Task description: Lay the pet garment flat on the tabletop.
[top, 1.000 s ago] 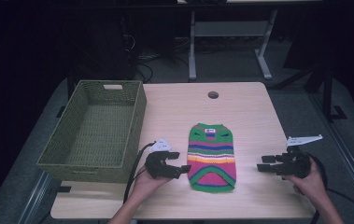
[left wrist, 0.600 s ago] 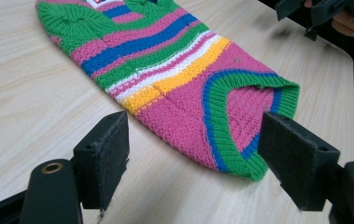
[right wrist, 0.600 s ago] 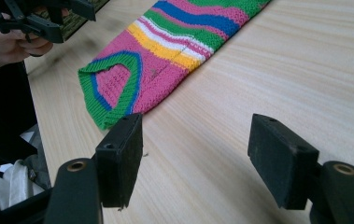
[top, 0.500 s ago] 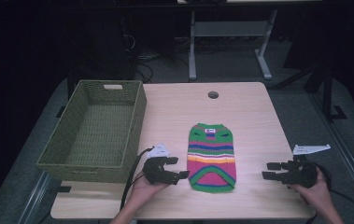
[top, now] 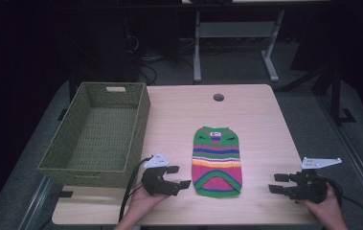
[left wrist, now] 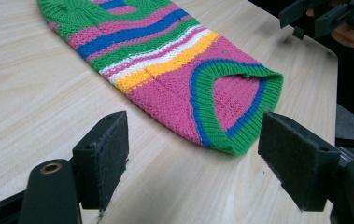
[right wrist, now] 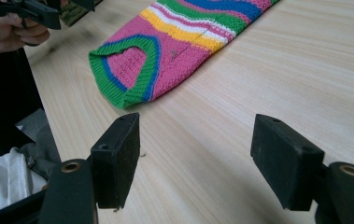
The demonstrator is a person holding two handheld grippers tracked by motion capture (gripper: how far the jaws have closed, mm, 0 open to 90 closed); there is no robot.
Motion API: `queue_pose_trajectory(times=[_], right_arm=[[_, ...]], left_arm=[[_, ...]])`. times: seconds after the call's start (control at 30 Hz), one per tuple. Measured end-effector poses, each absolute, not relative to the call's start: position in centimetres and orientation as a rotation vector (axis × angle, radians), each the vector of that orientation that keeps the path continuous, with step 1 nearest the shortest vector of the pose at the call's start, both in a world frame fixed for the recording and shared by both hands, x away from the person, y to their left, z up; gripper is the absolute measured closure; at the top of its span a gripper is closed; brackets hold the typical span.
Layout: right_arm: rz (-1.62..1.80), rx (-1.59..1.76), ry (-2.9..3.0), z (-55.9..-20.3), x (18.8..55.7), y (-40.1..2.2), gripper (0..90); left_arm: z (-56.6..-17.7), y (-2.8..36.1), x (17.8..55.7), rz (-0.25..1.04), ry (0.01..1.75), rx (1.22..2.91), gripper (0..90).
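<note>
Wood table point(top: 179, 124) — striped sweater point(top: 216, 160), neck label point(top: 214, 134) unreadable.

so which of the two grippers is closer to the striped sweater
The left gripper: its fingers sit just off the hem of the striped sweater, near the basket side. The right gripper stands farther out, with bare table between it and the sweater.

Striped sweater point(top: 217, 160) lies flat mid-table point(top: 179, 115). Your left gripper point(top: 178, 177) sits just beside its bottom hem, jaws apart; right gripper point(top: 277, 183) well apart from it, jaws apart. Green basket point(top: 54, 160) at left.
</note>
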State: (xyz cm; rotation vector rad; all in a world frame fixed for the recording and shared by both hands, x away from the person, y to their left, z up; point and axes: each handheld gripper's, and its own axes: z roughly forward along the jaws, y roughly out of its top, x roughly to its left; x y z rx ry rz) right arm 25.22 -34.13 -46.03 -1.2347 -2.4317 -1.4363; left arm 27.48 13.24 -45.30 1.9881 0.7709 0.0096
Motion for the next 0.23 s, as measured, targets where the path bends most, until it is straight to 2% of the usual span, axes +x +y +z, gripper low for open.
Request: queue_pose_trajectory(times=[0.23], right_arm=[[-1.487, -1.247, -2.426, -46.2, 23.7, -33.9, 32.3]], left_arm=[[-45.0, 13.7, 26.7, 0.018, 0.749, 1.958, 24.0]])
